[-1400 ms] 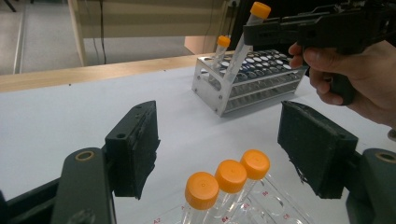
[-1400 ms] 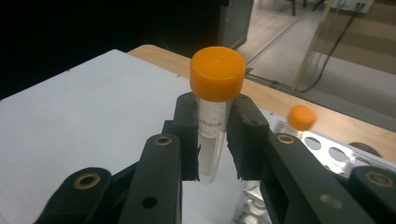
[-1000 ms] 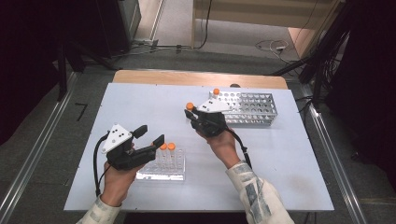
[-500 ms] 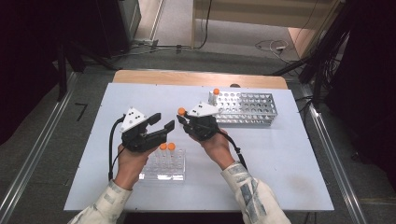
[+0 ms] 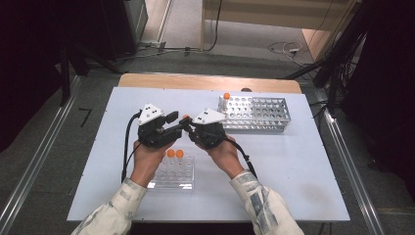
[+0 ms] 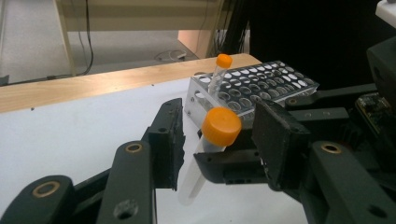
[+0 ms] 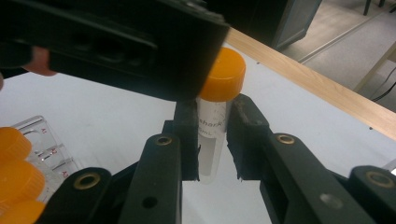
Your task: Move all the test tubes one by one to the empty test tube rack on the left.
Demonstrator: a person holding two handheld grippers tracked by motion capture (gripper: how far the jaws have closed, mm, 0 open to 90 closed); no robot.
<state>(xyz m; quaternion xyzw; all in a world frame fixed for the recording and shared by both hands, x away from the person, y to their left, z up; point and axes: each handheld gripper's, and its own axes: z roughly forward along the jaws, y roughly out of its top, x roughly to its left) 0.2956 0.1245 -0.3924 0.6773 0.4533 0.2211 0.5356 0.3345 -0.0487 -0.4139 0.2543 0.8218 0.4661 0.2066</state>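
My right gripper (image 7: pixel 212 140) is shut on a clear tube with an orange cap (image 7: pixel 222 74) and holds it upright above the white table (image 5: pixel 293 161). My left gripper (image 6: pixel 217 140) faces it from the left. Its jaws stand on either side of the tube's cap (image 6: pixel 221 125) with a small gap on each side. They have just been closing. From above, the two grippers meet nose to nose, left gripper (image 5: pixel 179 124) and right gripper (image 5: pixel 190 123), with the orange cap (image 5: pixel 185 117) between them.
A clear plastic rack (image 5: pixel 171 176) with two orange-capped tubes stands near the front edge under the left hand. A metal rack (image 5: pixel 259 115) at the back right holds one capped tube (image 5: pixel 226 96) at its left end. A wooden strip (image 5: pixel 205 81) borders the far edge.
My left gripper has moved right and away from the clear rack to meet the right gripper, and its jaws have narrowed around the tube's cap. The right gripper has barely moved.
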